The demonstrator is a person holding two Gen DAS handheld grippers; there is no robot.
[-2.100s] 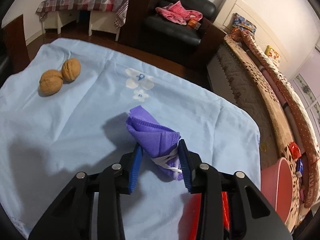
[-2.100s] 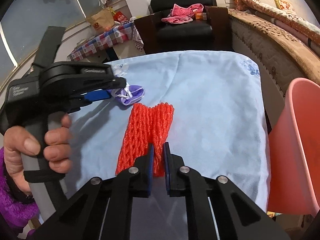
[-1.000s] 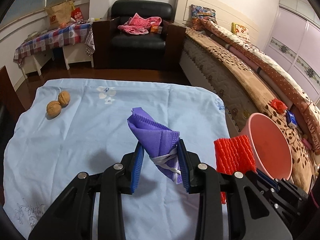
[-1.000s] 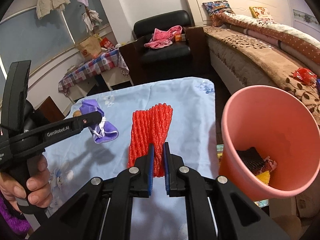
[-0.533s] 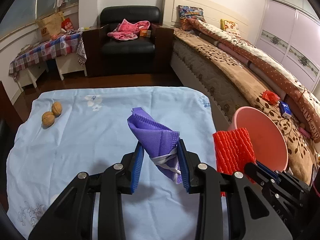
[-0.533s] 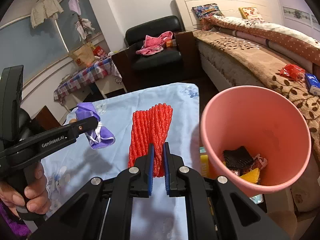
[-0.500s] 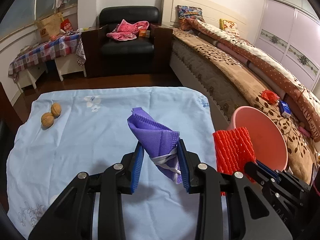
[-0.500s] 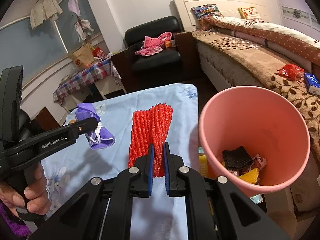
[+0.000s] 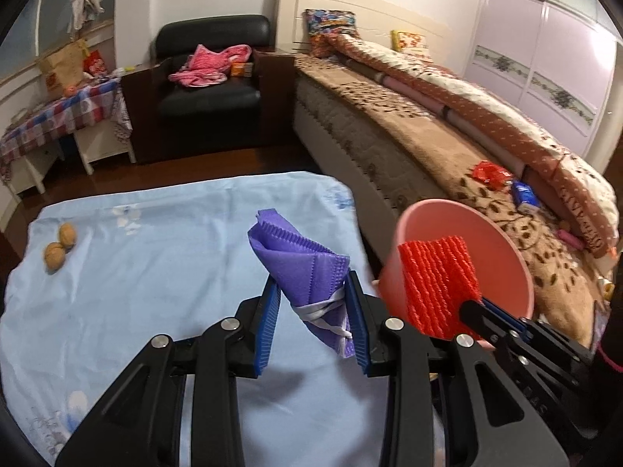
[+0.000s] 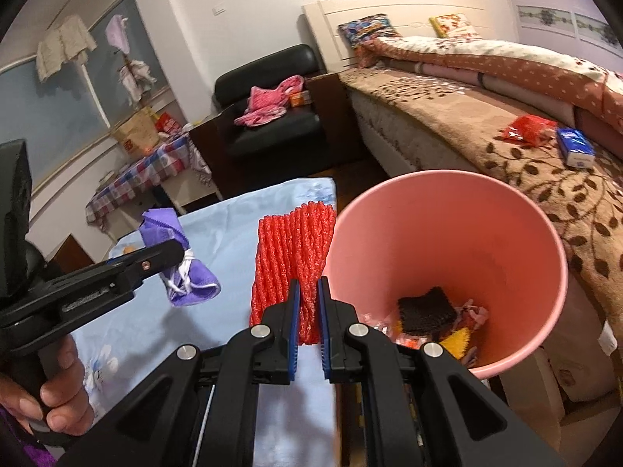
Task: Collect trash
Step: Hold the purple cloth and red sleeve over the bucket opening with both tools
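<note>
My left gripper (image 9: 311,303) is shut on a folded purple face mask (image 9: 300,264) with white ear loops, held in the air above the light blue cloth. The same purple mask (image 10: 183,268) shows at the left of the right wrist view. My right gripper (image 10: 307,292) is shut on a red foam fruit net (image 10: 292,257), which stands upright beside the left rim of the pink bucket (image 10: 518,241). From the left wrist view the red net (image 9: 438,280) overlaps the near rim of the pink bucket (image 9: 510,257). Trash lies in the bucket's bottom.
A table under a light blue cloth (image 9: 155,272) carries two walnuts (image 9: 58,247) at its far left. A bed with a brown blanket (image 9: 447,155) runs along the right, with small packets on it. A black armchair (image 9: 210,89) stands behind.
Both grippers have carried their loads rightward toward the pink bucket, which now looms larger. The red net has come up against the bucket's rim. Both grips are unchanged.
</note>
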